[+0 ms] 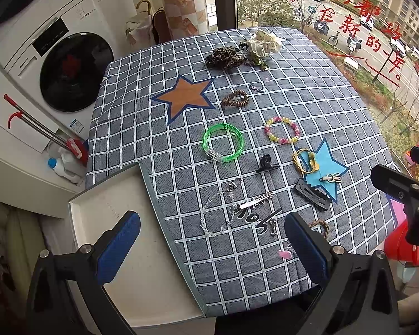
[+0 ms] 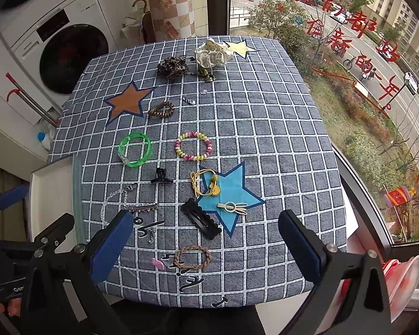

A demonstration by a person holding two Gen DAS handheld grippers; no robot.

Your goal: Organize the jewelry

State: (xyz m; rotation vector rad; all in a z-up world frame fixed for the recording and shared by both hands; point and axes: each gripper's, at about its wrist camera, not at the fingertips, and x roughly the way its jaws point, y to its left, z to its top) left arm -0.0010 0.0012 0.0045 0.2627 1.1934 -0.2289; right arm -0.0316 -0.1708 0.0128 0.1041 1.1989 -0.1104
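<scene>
Jaws apart on both our grippers, we judge nothing sorted yet: jewelry litters the worktop (image 2: 265, 128), the box (image 1: 142, 251) bare.

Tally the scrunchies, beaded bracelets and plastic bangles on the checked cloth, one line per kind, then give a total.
Scrunchies: 2, the cream scrunchie and the leopard-print scrunchie
Beaded bracelets: 2, the brown bracelet and the pink-and-yellow bracelet
Plastic bangles: 1, the green bangle
Total: 5
</scene>
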